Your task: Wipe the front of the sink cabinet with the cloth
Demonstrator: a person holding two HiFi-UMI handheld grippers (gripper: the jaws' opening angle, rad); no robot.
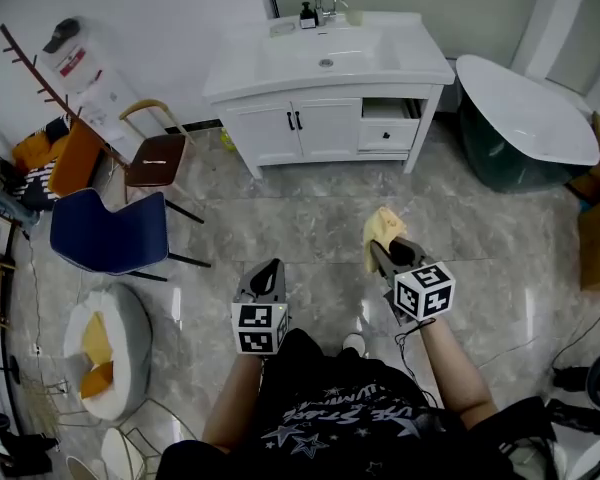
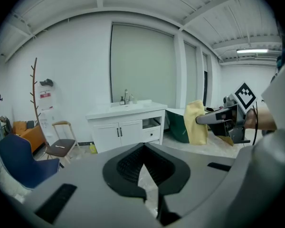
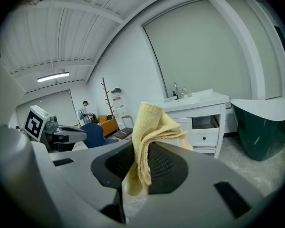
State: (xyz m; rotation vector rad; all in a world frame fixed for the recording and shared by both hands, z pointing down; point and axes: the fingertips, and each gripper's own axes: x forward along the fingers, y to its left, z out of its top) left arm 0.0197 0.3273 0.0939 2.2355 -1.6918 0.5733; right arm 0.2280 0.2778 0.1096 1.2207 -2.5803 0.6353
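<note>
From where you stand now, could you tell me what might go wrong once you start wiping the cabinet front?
1. The right gripper pinches the cloth by a bunched fold, and much of it hangs loose. Rubbing it on the sink cabinet may drag it free.
2. Loose folds could snag on the door handles or in the open compartment.
3. A cable lies on the floor to the right and could be a trip hazard.

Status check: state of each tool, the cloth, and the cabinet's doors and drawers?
left tool: shut, empty.
right tool: shut on cloth.
cloth: bunched, clamped, off the floor.
cabinet doors: both closed.
upper right compartment: open.
lower drawer: closed.
</note>
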